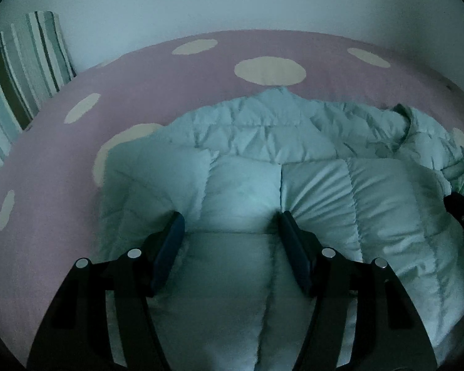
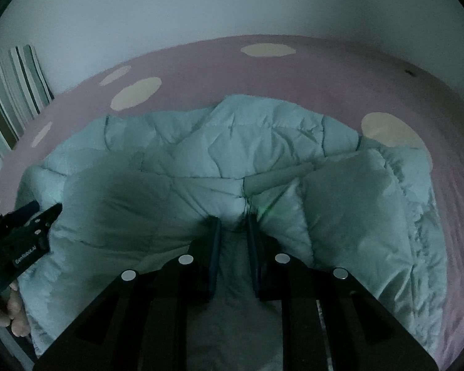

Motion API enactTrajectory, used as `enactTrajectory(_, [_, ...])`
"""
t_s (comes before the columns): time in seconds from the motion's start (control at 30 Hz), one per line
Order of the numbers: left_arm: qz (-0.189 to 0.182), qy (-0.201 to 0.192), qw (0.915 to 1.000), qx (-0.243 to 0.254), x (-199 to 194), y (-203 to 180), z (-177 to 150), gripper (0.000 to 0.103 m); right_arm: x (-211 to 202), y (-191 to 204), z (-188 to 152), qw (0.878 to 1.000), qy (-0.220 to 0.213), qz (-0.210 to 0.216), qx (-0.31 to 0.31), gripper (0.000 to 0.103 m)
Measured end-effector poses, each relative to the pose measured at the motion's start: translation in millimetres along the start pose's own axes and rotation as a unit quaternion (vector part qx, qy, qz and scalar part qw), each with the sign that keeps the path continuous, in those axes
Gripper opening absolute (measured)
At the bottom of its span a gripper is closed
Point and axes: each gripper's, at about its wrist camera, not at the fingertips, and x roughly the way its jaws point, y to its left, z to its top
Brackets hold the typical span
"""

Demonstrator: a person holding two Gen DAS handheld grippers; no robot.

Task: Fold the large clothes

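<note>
A pale mint quilted puffer jacket [image 1: 263, 167] lies folded on a pink bedspread; it also fills the middle of the right wrist view [image 2: 232, 160]. My left gripper [image 1: 230, 216] is open, its fingers pressed down on either side of a padded fold of the jacket. My right gripper [image 2: 234, 221] is shut on a pinched fold of the jacket near its front edge. The left gripper also shows at the left edge of the right wrist view [image 2: 24, 228]. The right gripper's tip shows at the right edge of the left wrist view [image 1: 461, 210].
The pink bedspread [image 1: 139, 86] has cream spots and runs back to a pale wall [image 1: 232, 0]. A striped pillow [image 1: 21, 71] leans at the far left. Bare bedspread lies behind and beside the jacket.
</note>
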Motion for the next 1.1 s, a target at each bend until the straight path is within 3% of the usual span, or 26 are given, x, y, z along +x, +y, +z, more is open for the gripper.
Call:
enactTrajectory(0.07, [-0.002, -0.006, 1.0, -0.005, -18, 9, -6, 0.064, -17, -4, -4, 1.0, -0.007, 0.005, 0.008, 0.04])
enactTrajectory(0.13, [-0.004, -0.016, 0.9998, -0.006, -38, 18, -16, 0.066, -39, -7, -10, 1.0, -0.026, 0.001, 0.004, 0.049])
enactTrajectory(0.2, [-0.001, -0.025, 0.9996, -0.01, -58, 30, -30, 0.073, -66, -12, -22, 0.999, -0.042, -0.005, -0.003, 0.05])
enactTrajectory(0.43, [-0.042, -0.019, 0.9978, -0.048, -124, 89, -107, 0.074, -140, -52, -87, 0.999, -0.042, -0.01, 0.013, 0.054])
enactTrajectory(0.57, [-0.056, -0.001, 0.9963, -0.065, -151, 114, -157, 0.074, -177, -81, -143, 0.999, -0.037, -0.025, 0.027, 0.056])
enactTrajectory(0.9, [-0.133, 0.064, 0.9822, -0.117, -187, 148, -259, 0.074, -214, -103, -244, 0.999, 0.009, 0.0, 0.048, 0.056])
enactTrajectory(1.1, [-0.134, 0.063, 0.9847, -0.091, -201, 142, -284, 0.072, -218, -109, -274, 0.998, 0.021, 0.014, 0.062, 0.056])
